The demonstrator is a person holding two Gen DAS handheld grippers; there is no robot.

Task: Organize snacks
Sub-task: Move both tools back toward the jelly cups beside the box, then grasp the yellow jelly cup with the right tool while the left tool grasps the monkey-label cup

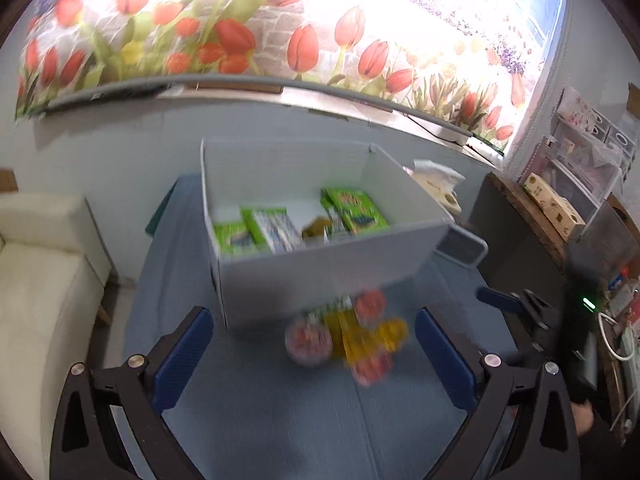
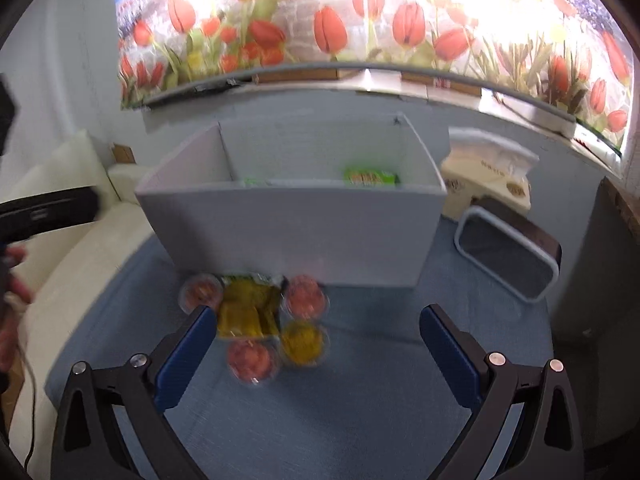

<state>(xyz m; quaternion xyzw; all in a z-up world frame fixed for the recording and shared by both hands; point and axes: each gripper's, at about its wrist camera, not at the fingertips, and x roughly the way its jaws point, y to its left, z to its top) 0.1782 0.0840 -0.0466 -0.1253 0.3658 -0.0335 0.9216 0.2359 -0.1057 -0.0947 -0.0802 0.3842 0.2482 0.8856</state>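
A white box point(image 1: 320, 276) point(image 2: 296, 236) stands on the blue table with green snack packets point(image 1: 356, 210) point(image 2: 370, 178) inside. In front of it lies a blurred cluster of snacks: round red cups point(image 1: 308, 340) point(image 2: 252, 360), a yellow cup point(image 2: 304, 342) and yellow packets point(image 1: 352, 336) point(image 2: 246, 312). My left gripper point(image 1: 316, 360) is open, nothing between its blue pads, with the cluster just ahead. My right gripper point(image 2: 320, 352) is open too; the snacks lie near its left finger point(image 2: 186, 356). The other gripper's blue tip point(image 1: 500, 300) shows at the right of the left wrist view.
A cream sofa point(image 1: 44, 280) stands left of the table point(image 1: 280, 420). A dark tray with a white rim point(image 2: 508, 256) and a cream box point(image 2: 488, 184) lie right of the white box. A cluttered shelf point(image 1: 560, 208) and cables point(image 1: 616, 344) are at the far right.
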